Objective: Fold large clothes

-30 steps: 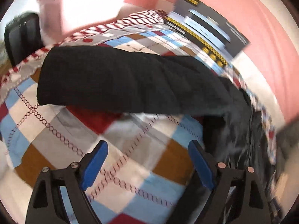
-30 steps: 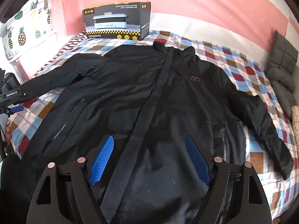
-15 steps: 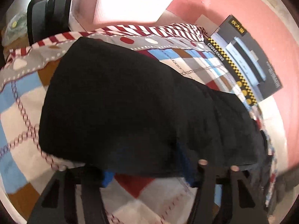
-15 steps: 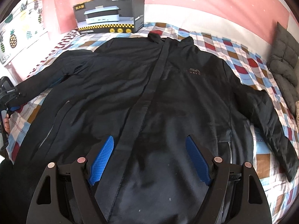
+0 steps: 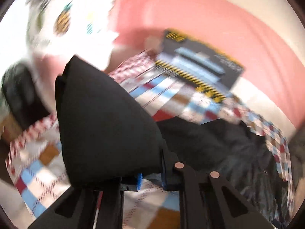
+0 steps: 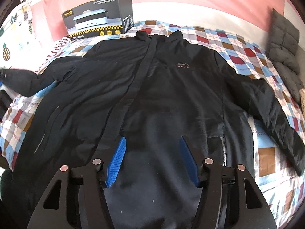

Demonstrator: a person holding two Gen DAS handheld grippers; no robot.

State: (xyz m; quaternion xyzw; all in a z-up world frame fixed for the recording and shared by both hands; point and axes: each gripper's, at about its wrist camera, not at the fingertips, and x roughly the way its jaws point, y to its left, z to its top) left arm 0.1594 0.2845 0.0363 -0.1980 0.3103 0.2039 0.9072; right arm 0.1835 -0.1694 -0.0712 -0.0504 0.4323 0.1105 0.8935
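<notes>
Lifted since half a second ago, the jacket sleeve [image 5: 106,118] now rises off the checked bedspread [image 5: 43,171], clamped in the left gripper [image 5: 150,179]. Behind stands a cooker box [image 6: 99,22]; grey cushions [image 6: 286,43] crowd the right edge. Right gripper [image 6: 152,160] hovers, fingers apart, above the spread jacket [image 6: 162,95]

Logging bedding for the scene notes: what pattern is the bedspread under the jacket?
The bedspread is checked in blue, red, brown and white under the black jacket; clearest in the right wrist view.
</notes>
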